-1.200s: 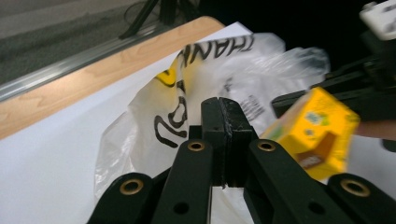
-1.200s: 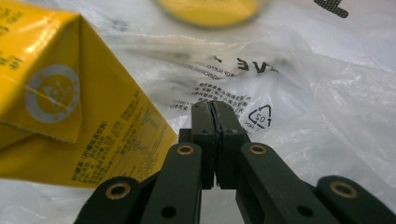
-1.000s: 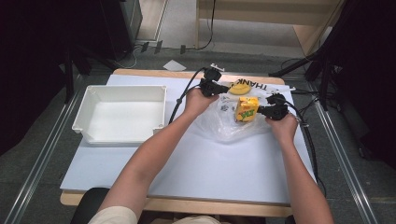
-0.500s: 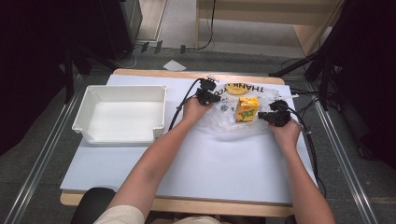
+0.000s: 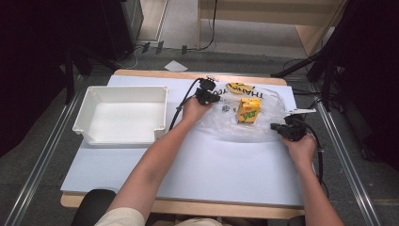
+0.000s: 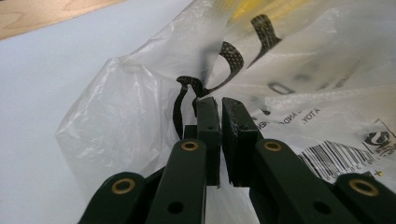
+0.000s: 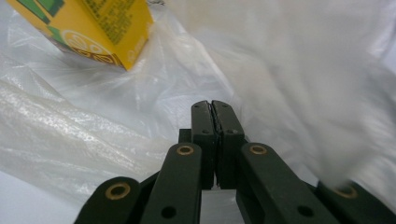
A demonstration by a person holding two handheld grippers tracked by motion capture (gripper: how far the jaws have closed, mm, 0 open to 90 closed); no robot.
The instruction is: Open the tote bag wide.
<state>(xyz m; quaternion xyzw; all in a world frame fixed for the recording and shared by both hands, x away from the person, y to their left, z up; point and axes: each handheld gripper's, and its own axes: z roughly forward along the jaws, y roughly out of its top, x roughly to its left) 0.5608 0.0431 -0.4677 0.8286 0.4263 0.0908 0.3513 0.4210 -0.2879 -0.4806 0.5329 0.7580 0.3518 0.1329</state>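
A clear plastic bag (image 5: 235, 128) with black and yellow print lies spread across the back right of the table. A yellow juice carton (image 5: 248, 109) stands in it. My left gripper (image 5: 215, 98) is at the bag's left edge. In the left gripper view, that gripper (image 6: 220, 105) is shut on a fold of the printed bag film (image 6: 303, 70). My right gripper (image 5: 275, 127) is at the bag's near right edge. In the right gripper view, its jaws (image 7: 213, 106) are pressed together on the bag film (image 7: 93, 121), and the carton (image 7: 93, 28) sits beyond at upper left.
A white rectangular tray (image 5: 120, 89) with nothing in it sits at the left of the pale blue table top (image 5: 211, 174). Cables trail from both grippers. Dark stands and a floor lie beyond the table's far and side edges.
My right gripper has moved right and toward the person. My left gripper has shifted slightly left. The bag now lies wider and flatter between them, with the carton about where it was.
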